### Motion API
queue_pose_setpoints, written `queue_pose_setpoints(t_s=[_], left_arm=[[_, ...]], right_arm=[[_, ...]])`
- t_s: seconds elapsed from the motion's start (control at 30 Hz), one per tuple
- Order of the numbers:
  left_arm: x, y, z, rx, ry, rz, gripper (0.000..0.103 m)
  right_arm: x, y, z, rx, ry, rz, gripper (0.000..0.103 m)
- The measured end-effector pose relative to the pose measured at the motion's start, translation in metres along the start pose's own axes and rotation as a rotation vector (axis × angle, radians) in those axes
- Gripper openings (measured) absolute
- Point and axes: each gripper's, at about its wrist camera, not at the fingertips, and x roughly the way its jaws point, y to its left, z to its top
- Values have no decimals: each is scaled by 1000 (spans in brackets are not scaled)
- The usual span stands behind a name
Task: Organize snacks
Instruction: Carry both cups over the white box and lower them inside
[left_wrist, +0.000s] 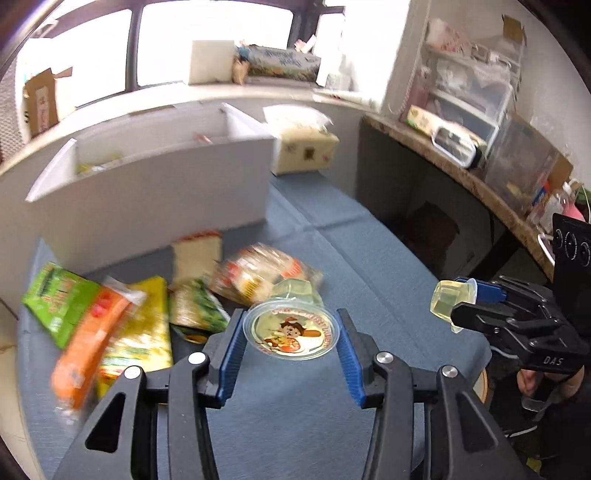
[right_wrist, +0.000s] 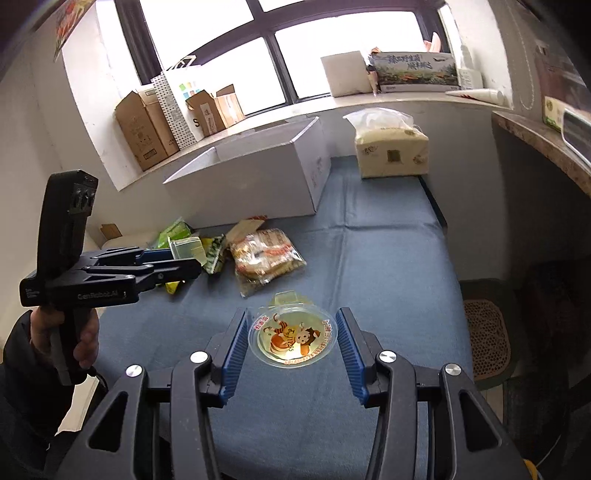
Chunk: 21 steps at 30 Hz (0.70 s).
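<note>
two small clear plastic jelly cups with cartoon-printed foil lids are off the mat at once, one in each hand-held gripper. the left gripper (left_wrist: 291, 343) has its blue ribbed pads pressed on either side of the left jelly cup (left_wrist: 291, 332), jaws partly closed to the cup's width; the right gripper (right_wrist: 291, 343) holds the right jelly cup (right_wrist: 293, 338) the same way. each cup lies with its lid facing back toward the camera and its tapered body pointing forward along the fingers, so the cup's axis runs along the gripper, not across it. the relation that matters next, as i judge it, is the open white cardboard box (right_wrist: 255, 177): it stands ahead at the far edge of the blue mat (right_wrist: 369, 258), up against the wall under the window, its long side running across the view. from the left gripper the box lies ahead and to the left, and looks nearer than it does from the right gripper, so the left hand probably has the shorter reach. both cups would have to clear the near wall of the box and go down from above. the cups look rigid, smooth and pale yellow inside. the loose pile of snack packets (right_wrist: 266, 254) lies on the mat between the grippers and the box.
</note>
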Motion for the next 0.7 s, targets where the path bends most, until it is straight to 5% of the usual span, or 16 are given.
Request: queue_pose_setpoints(t_s=[0.4, 0.7], left_arm=[[-45, 118, 100, -169, -211, 181, 52], [14, 176, 148, -195, -124, 254, 53]], right_arm=[[82, 76, 153, -159, -126, 41, 51], [166, 78, 230, -141, -77, -109, 52]])
